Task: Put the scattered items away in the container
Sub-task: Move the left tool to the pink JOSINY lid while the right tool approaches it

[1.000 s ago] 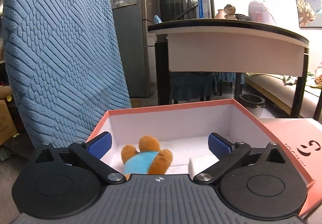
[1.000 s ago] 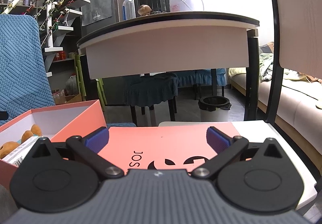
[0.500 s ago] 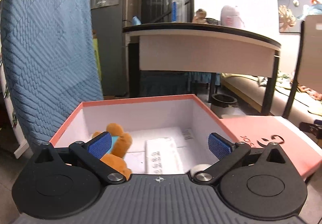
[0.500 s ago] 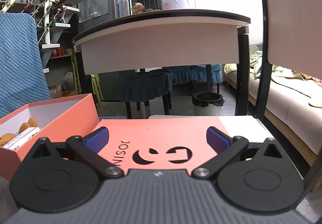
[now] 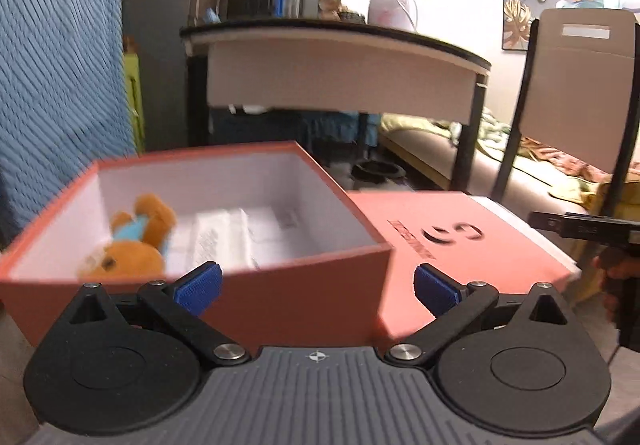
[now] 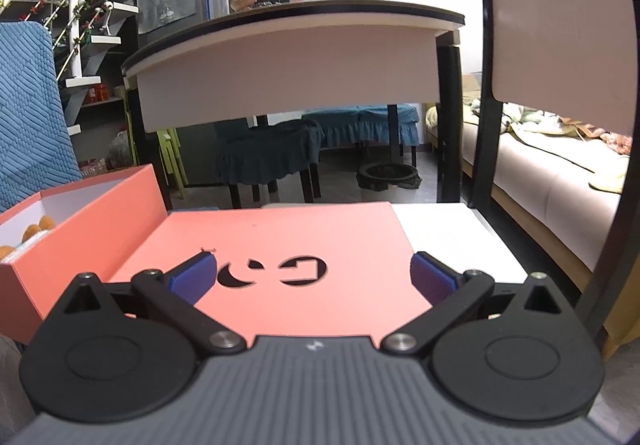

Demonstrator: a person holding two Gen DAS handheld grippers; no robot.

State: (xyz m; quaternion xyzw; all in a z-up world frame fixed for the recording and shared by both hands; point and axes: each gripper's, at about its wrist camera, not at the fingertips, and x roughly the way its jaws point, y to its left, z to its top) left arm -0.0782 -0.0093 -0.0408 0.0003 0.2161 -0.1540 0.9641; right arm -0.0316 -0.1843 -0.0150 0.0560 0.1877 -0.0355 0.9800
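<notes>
Here the left gripper (image 5: 316, 287) stands wide open with nothing between its blue pads (image 5: 199, 287), held just in front of the near wall of the orange box (image 5: 280, 297); the left pad overlaps that wall's top edge in the view, while the right pad sits past the box's near right corner. The box is open at the top, its white inside bare toward the right and back. Against its left side lies the brown plush toy (image 5: 134, 241) with a light blue middle, and beside it, near the centre of the floor, a white packet (image 5: 218, 235); the picture is blurred there, so its print cannot be read. Touching the box's right side lies the flat orange lid (image 5: 448, 229) with dark cut-out letters. The right gripper (image 6: 312, 281) is likewise spread wide and empty, hanging over the near part of the lid (image 6: 280, 245), with the letters between its pads. The lid rests on a white table (image 6: 452, 233), whose bare strip shows along the lid's right edge as far as the table's own edge. A black chair frame (image 6: 488, 117) rises close at the table's far right corner. Beyond the far edges the floor is open up to a dark-topped desk (image 6: 296, 53).
</notes>
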